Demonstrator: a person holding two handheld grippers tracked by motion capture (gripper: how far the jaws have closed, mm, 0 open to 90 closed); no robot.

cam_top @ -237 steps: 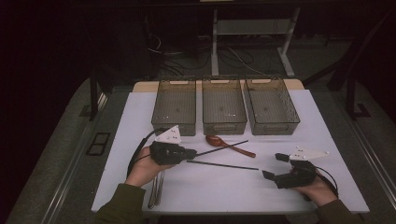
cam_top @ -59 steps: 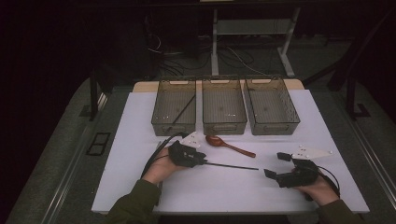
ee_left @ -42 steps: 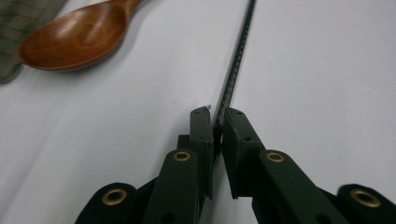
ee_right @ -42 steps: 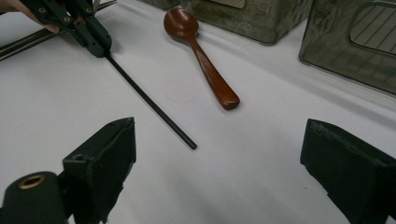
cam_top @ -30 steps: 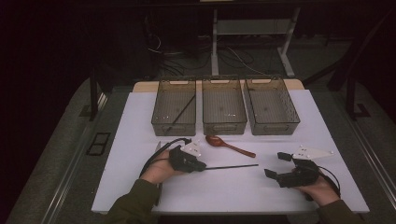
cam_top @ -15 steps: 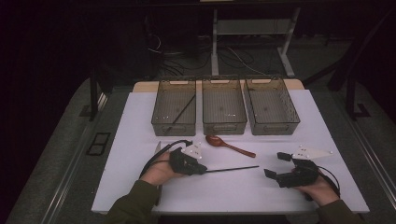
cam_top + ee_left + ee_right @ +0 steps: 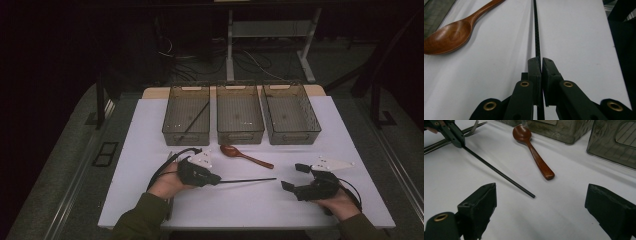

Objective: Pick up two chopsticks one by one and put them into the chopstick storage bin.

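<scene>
left gripper (image 7: 538,65) jaws now clamped on the thin black rod-like chopstick (image 7: 247,180), its free end raised since a second ago, ready for a bin; right gripper (image 7: 540,207) jaws gape empty

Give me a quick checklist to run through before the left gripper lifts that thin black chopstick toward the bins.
1. Grip: the left gripper is shut on the thin black chopstick, with the rod pinched between its pads: ok.
2. Where it is held: near one end, so most of the rod sticks out and may sag or swing: not ok.
3. Path: the brown wooden spoon lies between the rod and the bins, apart from the rod: ok.
4. Target: the left smoky see-through plastic bin already holds one thin black stick, with room beside it: ok.
5. The right gripper is open, holds nothing and sits apart from the rod's free tip: ok.
</scene>
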